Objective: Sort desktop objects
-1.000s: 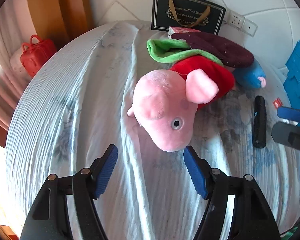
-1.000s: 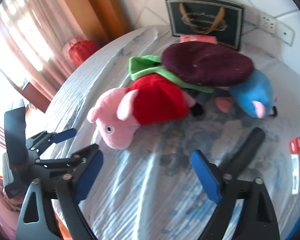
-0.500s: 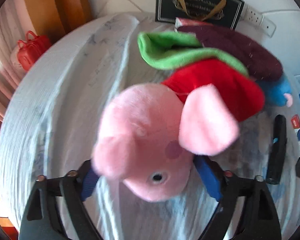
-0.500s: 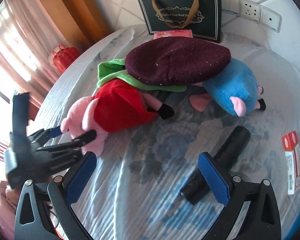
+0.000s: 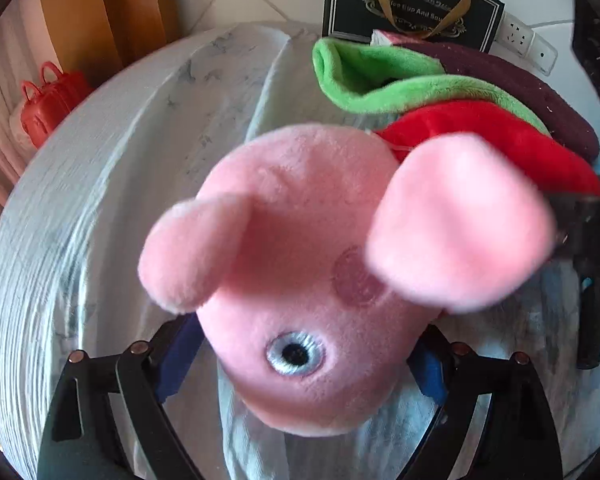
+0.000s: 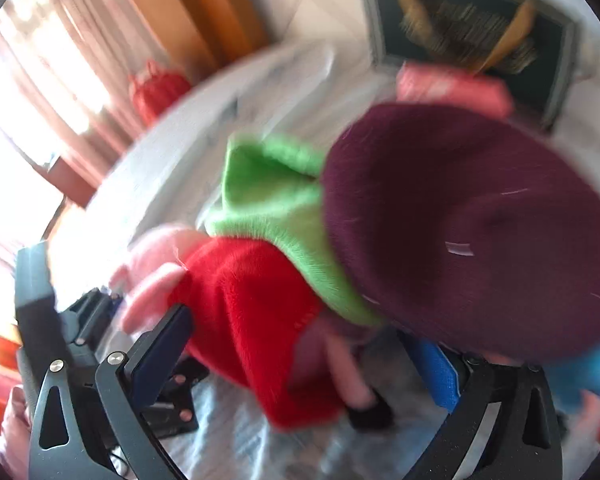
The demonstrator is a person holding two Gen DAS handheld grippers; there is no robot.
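Both jaws wide, the left gripper point(image 5: 300, 364) straddles the pink pig plush's point(image 5: 300, 280) head and the right gripper point(image 6: 308, 356) its red dress point(image 6: 252, 320) on the cloth-covered table point(image 5: 80, 220) — closing risks snagging the green cloth point(image 6: 268, 200) and maroon beret point(image 6: 460, 232) draped over it.

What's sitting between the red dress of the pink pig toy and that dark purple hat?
A green plush piece lies between the red dress and the purple hat, overlapping both; the right wrist view shows it, blurred.
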